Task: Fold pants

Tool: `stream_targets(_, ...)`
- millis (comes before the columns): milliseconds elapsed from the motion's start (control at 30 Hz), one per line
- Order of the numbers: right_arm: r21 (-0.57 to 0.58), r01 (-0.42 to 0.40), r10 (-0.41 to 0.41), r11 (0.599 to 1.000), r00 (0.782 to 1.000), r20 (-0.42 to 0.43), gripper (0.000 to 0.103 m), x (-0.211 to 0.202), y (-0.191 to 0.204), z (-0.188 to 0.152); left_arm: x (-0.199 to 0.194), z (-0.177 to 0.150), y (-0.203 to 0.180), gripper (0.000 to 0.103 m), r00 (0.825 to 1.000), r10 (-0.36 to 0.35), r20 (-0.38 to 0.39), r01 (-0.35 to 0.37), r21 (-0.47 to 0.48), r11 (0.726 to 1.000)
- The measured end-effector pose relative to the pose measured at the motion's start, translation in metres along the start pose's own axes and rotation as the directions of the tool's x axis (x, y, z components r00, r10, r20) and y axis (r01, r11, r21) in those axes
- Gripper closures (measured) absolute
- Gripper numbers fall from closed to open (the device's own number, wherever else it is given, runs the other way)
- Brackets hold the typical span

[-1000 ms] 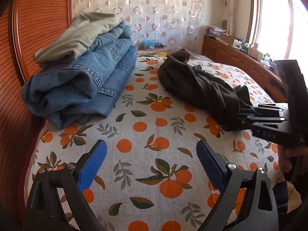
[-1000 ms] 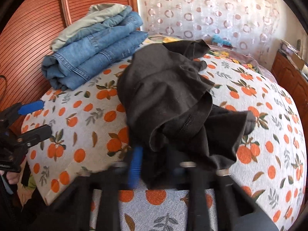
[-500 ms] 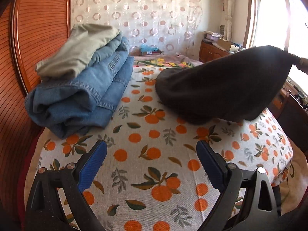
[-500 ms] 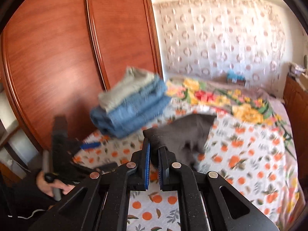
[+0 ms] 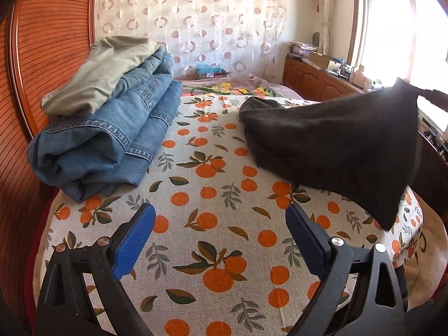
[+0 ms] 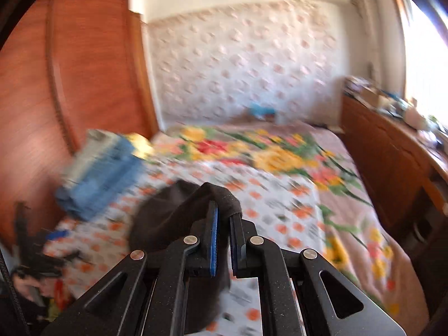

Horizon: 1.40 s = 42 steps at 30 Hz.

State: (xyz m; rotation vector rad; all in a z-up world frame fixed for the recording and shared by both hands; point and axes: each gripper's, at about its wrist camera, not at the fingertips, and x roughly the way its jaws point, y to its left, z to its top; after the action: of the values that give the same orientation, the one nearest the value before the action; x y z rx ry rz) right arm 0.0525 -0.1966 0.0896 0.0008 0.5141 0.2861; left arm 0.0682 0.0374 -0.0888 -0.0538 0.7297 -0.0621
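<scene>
The bed (image 5: pixel 224 173) fills most of both views, spread with a sheet printed in oranges and leaves. A ribbed wooden board (image 5: pixel 53 56) stands along its left edge, and a curtain with ring patterns (image 5: pixel 196 28) hangs behind its far end. A wooden cabinet (image 5: pixel 316 81) runs under the window on the right.

A stack of folded clothes (image 5: pixel 112 128) lies on the bed's left side, against the board: blue jeans below, a grey-green garment on top.

The black pants (image 5: pixel 336 142) are on the right side of the bed. One end rests on the sheet; the other is lifted clear of it, drawn up and taut toward the upper right.

My right gripper (image 6: pixel 222 218) is clamped on the pants' edge, its blue pads nearly together with the cloth pinched between them and draped over the tips. The right view is blurred.

My left gripper (image 5: pixel 221 224) stands wide, empty, above bare sheet at the bed's near edge, apart from both the stack and the pants.
</scene>
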Motion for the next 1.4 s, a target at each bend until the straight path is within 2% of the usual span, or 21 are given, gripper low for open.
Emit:
stream_targets(133,0.021,0.077,-0.076,0.997,0.994,-0.081,0.087,0.012,-0.013,-0.036,0.004,0.000,-0.002,0.008,1.000,-0.004,-0.007,0.004,0.004,1.000)
stream_targets(300,-0.023,0.085,-0.087,0.996,0.993,-0.077,0.059,0.009,0.014,-0.064,0.004,-0.002,-0.005,0.008,1.000,-0.013,-0.007,0.013,0.004,1.000)
stream_targets(500,-0.084,-0.008,0.000,0.996,0.995,-0.098,0.058,0.040,0.060,-0.068,0.002,-0.003,-0.003,0.008,1.000,-0.019,-0.005,0.019,-0.003,1.000)
stream_targets(633,-0.126,-0.106,0.089,0.986,0.986,-0.139,0.058,0.048,0.084,-0.070,0.003,-0.005,0.000,0.008,1.000,-0.021,-0.005,0.021,-0.006,1.000)
stream_targets(800,-0.176,-0.201,0.164,0.964,0.965,-0.206,0.058,0.084,0.100,-0.071,0.007,-0.008,0.008,0.009,1.000,-0.022,-0.009,0.022,-0.012,1.000)
stream_targets(967,-0.203,-0.270,0.214,0.941,0.941,-0.261,0.058,0.119,0.115,-0.053,0.006,-0.009,0.017,0.009,1.000,-0.021,-0.006,0.021,-0.019,1.000)
stream_targets(1067,-0.233,-0.279,0.198,0.932,0.927,-0.318,0.058,0.148,0.126,-0.043,0.006,-0.007,0.019,0.009,1.000,-0.026,-0.003,0.026,-0.021,0.999)
stream_targets(1133,-0.259,-0.259,0.158,0.931,0.923,-0.352,0.058,0.159,0.123,-0.044,0.005,-0.005,0.018,0.009,0.999,-0.032,0.000,0.032,-0.021,0.999)
stream_targets(1200,-0.271,-0.245,0.140,0.931,0.924,-0.355,0.095,0.162,0.115,-0.043,0.006,-0.003,0.017,0.009,0.999,-0.037,0.001,0.037,-0.017,0.999)
stream_targets(1267,-0.236,-0.250,0.165,0.939,0.930,-0.330,0.096,0.153,0.097,-0.036,0.006,-0.002,0.013,0.009,0.999,-0.042,0.004,0.042,-0.008,0.999)
stream_targets(1400,-0.144,-0.209,0.174,0.967,0.960,-0.220,0.097,0.109,0.041,-0.015,0.007,0.002,0.005,0.009,0.999,-0.051,0.006,0.050,0.008,0.999)
